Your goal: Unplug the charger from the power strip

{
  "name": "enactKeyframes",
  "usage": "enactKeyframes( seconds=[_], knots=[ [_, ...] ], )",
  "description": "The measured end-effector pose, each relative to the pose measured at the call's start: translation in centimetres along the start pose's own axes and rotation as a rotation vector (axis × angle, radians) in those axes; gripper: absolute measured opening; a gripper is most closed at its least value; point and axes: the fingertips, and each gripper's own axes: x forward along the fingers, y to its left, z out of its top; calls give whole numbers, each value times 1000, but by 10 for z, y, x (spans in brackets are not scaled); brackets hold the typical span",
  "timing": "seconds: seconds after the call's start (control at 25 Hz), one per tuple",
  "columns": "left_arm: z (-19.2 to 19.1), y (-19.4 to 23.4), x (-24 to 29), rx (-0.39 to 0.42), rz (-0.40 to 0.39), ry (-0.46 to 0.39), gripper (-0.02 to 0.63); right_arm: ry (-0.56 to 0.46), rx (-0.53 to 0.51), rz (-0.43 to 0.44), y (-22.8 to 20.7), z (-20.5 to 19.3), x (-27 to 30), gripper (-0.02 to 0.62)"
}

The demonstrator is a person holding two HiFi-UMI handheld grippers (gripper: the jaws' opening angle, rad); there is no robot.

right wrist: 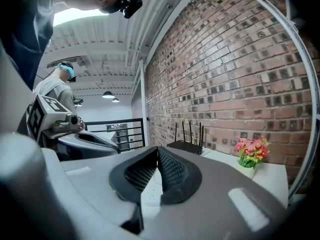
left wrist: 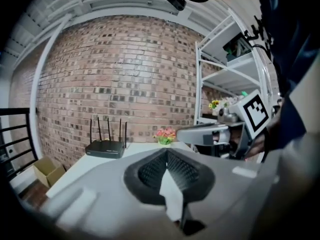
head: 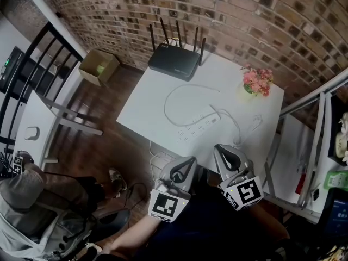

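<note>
A white power strip [head: 197, 125] lies slantwise on the white table [head: 152, 97], and a white cable [head: 179, 94] loops behind it. A thin white cord runs from the strip's right end toward the table's near edge. To its right lies a small white piece [head: 256, 122], apart from the strip; I cannot tell if it is the charger. Both grippers hang above the table's near edge, short of the strip. My left gripper [head: 184, 163] [left wrist: 166, 152] is shut with nothing in it. My right gripper [head: 223, 149] [right wrist: 158, 149], beside it, is also shut and holds nothing.
A black router [head: 174, 61] with antennas stands at the table's back, and a pot of pink flowers [head: 256, 81] at the back right. A white metal shelf [head: 321, 145] flanks the right side. A cardboard box [head: 99, 66] sits on the floor at left, and a person [head: 27, 194] lower left.
</note>
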Motion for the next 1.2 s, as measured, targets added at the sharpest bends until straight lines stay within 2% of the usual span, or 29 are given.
enactKeyframes(
  seconds=[0.32,0.64,1.2],
  knots=[
    [20,-4,-3,74,-2,-72,6,-20,-27,34,7,5,-2,12],
    [15,1,-1,12,10,-65,6,-36,-34,15,4,10,-4,11],
    [8,1,-2,9,-2,-49,6,-18,-5,-1,1,2,-4,11]
  ],
)
